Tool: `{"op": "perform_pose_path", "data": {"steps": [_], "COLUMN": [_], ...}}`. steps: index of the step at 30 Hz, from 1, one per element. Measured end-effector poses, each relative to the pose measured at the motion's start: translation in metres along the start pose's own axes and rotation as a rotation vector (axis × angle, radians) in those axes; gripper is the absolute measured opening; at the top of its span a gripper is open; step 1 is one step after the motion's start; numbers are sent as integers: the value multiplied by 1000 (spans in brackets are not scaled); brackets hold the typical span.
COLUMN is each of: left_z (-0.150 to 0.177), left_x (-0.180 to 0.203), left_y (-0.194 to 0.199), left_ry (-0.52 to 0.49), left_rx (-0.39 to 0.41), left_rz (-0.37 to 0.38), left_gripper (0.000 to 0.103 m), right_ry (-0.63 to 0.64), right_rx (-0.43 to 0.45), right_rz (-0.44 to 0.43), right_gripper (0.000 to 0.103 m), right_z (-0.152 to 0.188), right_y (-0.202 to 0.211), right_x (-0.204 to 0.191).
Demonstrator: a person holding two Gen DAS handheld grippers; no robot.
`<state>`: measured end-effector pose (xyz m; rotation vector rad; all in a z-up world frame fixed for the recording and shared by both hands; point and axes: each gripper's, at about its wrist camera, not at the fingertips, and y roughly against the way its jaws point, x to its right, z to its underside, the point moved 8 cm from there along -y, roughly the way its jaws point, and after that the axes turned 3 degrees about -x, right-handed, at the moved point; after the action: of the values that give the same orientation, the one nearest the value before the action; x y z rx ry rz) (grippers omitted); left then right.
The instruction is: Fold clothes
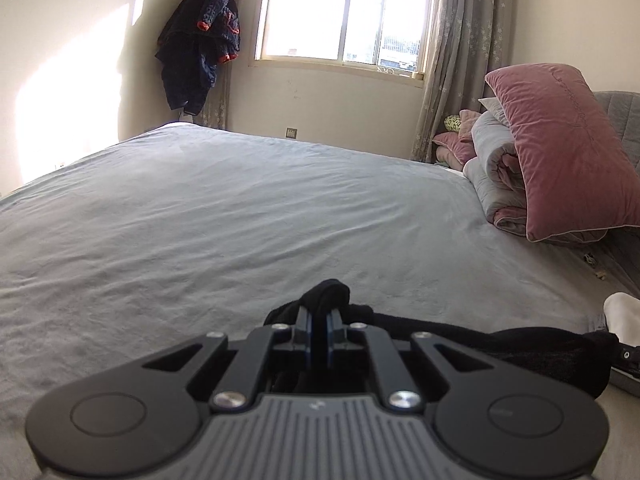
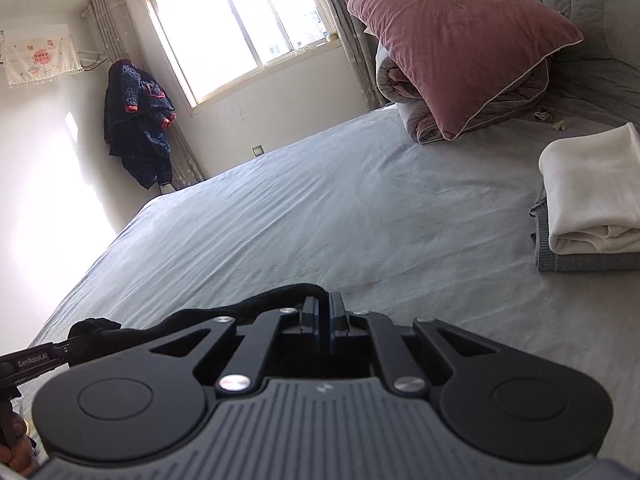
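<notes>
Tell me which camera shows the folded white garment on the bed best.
The right wrist view. There the folded white garment shows nearly whole at the right, lying on a folded grey garment on the pale blue bedsheet. The left wrist view catches only a small white corner at its right edge.

My left gripper [image 1: 320, 320] has its 2 fingers [image 1: 303, 322] pinched tight on a bunch of black garment [image 1: 520, 340], which stretches off to my right above the grey bedsheet [image 1: 220, 220]. A pink pillow [image 1: 560, 148] leans on a rolled grey quilt [image 1: 492, 176] at the right. Dark blue clothes [image 1: 200, 40] hang in the corner beside the window [image 1: 344, 8].
</notes>
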<state>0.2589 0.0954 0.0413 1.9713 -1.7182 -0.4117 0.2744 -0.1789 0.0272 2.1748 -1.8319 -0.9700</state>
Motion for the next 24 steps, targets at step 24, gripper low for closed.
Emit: {"op": "perform_pose_path", "data": {"steps": [24], "left_z": [45], "left_x": [2], "left_y": [-137], "left_ry": [52], "left_rx": [-214], "left_rz": [13], "left_gripper": [26], "right_ry": [0], "right_rx": [-168], "right_rz": [67], "right_gripper": [15], "right_z": [30], "right_y": [-119], "right_x": [31]}}
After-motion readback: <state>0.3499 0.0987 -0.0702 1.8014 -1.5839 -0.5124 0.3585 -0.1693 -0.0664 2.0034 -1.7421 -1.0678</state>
